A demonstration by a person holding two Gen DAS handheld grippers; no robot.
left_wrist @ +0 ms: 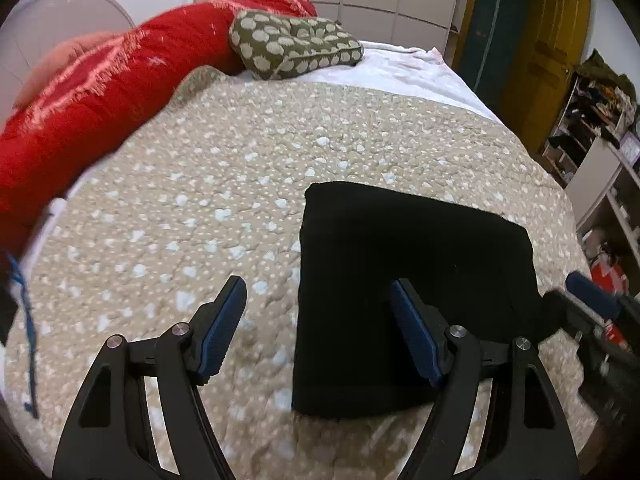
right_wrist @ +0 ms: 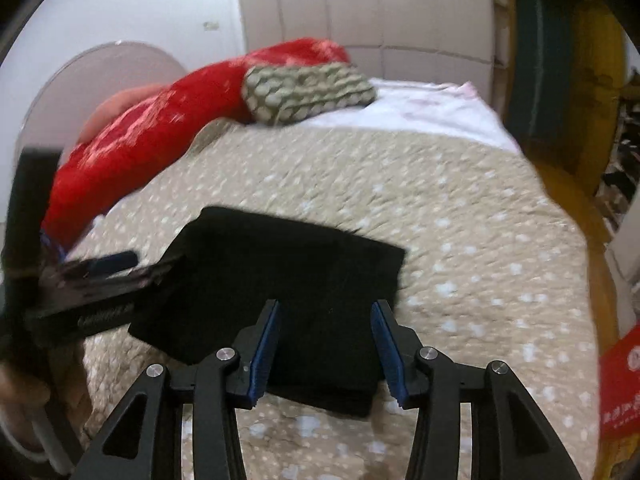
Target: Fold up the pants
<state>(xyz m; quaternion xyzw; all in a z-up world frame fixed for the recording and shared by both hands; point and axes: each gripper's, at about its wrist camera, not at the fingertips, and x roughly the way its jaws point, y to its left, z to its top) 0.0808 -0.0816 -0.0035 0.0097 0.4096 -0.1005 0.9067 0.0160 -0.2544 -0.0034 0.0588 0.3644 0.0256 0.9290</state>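
Now the black pants (left_wrist: 412, 292) are lying as a compact folded rectangle on the dotted bedspread (left_wrist: 224, 184), and both the left tool (left_wrist: 318, 332) and right tool (right_wrist: 325, 354) are hovering spread wide, pinching nothing. Folding is looking essentially finished, so the next move is likely just tidying edges or pulling away.

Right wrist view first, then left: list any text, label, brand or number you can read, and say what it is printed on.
Nothing can be read in either view.
Red box, right edge of the right wrist view: a white round mark and a line of white characters, too blurred to read.
Folded black pants, beige bedspread, dotted pillow: no text visible.
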